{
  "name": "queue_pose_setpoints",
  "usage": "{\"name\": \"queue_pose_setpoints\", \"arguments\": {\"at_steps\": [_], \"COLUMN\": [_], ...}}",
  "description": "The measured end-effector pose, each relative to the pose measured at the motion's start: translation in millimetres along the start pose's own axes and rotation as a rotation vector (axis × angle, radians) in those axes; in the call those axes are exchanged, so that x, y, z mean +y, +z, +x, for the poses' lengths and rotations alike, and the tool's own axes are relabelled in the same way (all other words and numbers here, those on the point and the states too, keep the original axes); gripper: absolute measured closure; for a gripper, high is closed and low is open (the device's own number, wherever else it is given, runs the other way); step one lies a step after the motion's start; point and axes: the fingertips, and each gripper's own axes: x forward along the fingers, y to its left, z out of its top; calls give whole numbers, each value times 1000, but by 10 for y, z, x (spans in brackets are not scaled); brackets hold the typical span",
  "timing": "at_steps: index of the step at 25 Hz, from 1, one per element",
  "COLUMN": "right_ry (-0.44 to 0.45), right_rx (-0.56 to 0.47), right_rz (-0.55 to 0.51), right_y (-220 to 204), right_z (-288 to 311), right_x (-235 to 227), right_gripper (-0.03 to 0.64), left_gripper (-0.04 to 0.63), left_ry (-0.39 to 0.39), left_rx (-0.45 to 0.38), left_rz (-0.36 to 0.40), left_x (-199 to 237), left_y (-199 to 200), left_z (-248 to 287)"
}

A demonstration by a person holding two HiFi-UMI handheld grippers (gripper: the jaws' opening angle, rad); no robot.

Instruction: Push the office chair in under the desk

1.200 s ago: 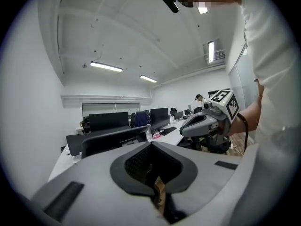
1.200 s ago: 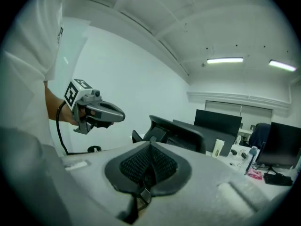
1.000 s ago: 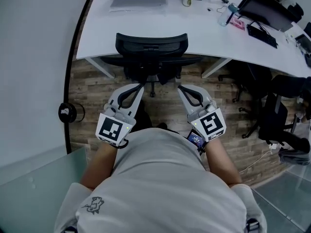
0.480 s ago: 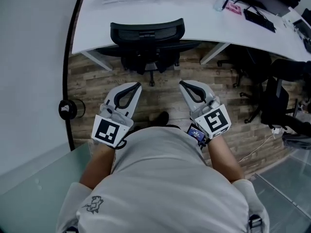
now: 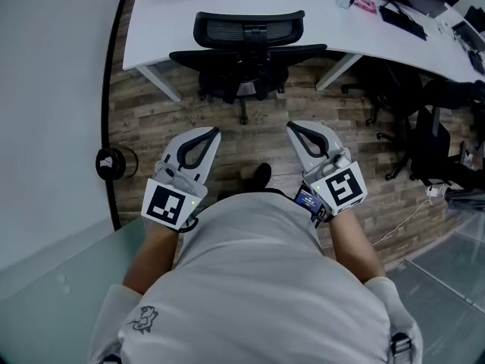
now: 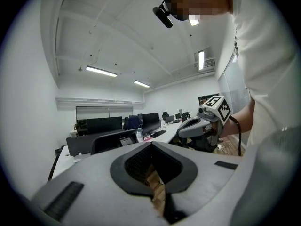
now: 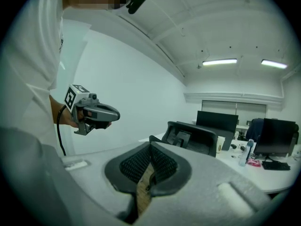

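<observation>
Wood-plank flooring (image 5: pixel 151 139) stretches between the person and the white curved table (image 5: pixel 159 29). Against the table's near edge sits the black mesh-backed office chair (image 5: pixel 248 32), its seat tucked beneath, which suggests the push is as good as finished. The left hand-held gripper (image 5: pixel 214 133) and right hand-held gripper (image 5: pixel 291 127) are both clenched on nothing, probably because blunt closed tips suit shoving. They point toward the chair, well apart from it.

Pale short-sleeved T-shirt (image 5: pixel 258 279), small dark print (image 5: pixel 142 321) at one shoulder; grey-white left gripper (image 5: pixel 214 132) and right gripper (image 5: pixel 290 126); black-and-white marker cubes (image 5: pixel 168 203); black cable (image 6: pixel 239 134) trailing.
</observation>
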Motion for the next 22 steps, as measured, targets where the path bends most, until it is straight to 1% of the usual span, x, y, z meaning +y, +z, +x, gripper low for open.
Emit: {"name": "queue_pose_setpoints", "arguments": {"at_steps": [2,7,11,20,22], "right_ry": [-4,-15,-16,-34,-39], "right_rx": [-20,-15,-21,-23,-20], "right_rz": [-12,-31,-33,-17,-10], "right_y": [85,239,327,407,404], "right_z": [-23,-107,-194,-368,-401], "right_x": [239,844,1282,2004,2099], "right_gripper": [614,614,614,614,614], "left_gripper": [597,597,597,597,597], "left_ry": [1,7,4,-35,-40], "left_rx": [-9,-23,-31,-42,-40], "left_rz": [5,0,11,28,31], "left_x": [-16,-48,-139,-374,-411], "left_y": [-2,-32,-33,-80,-94], "left_z": [-265,-911,-1334,-1963,-2044]}}
